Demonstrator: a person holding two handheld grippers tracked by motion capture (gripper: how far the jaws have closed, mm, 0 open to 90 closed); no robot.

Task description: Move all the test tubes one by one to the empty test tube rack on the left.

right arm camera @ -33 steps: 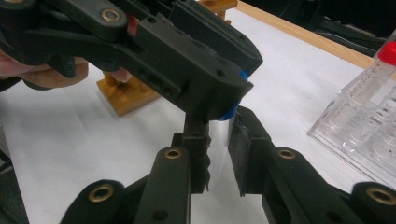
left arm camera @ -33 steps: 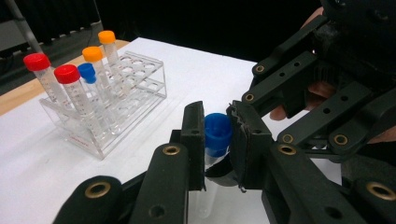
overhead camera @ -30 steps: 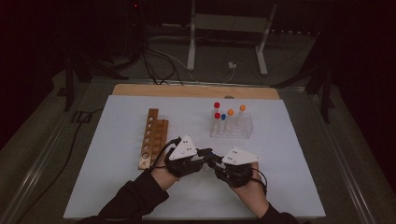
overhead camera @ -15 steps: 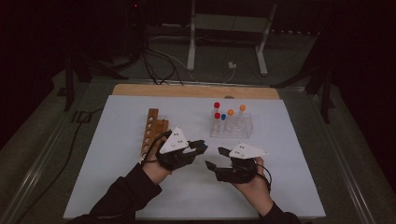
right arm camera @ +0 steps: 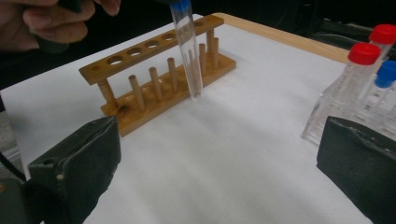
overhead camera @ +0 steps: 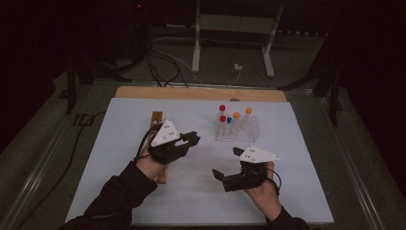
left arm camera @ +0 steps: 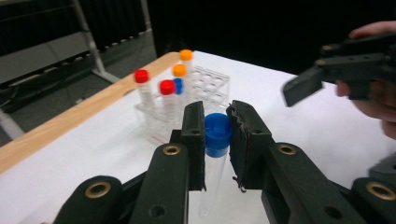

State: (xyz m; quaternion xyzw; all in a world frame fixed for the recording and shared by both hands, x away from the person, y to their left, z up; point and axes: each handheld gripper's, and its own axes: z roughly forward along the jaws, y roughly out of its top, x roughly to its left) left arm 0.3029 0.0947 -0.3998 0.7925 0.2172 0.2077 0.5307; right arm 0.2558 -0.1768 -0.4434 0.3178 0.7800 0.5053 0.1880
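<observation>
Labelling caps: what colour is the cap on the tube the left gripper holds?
Blue cap; clearest in the left gripper view.

On the tabletop (overhead camera: 119,143), a wooden tube rack (right arm camera: 159,79) stands at the left and a clear rack (overhead camera: 238,130) holding capped tubes (overhead camera: 222,115) at the right, farther back. Between the two racks, the left tool (overhead camera: 191,140) holds a capped test tube (left arm camera: 215,140) above the surface. The right tool (overhead camera: 230,165) sits nearer the front edge, right of the left one, well apart from the tube.

Clear glossy plastic tube with smooth blue cap (left arm camera: 217,133); matt brown wooden peg rack (right arm camera: 159,70); matt white paper sheet (overhead camera: 119,143).
</observation>
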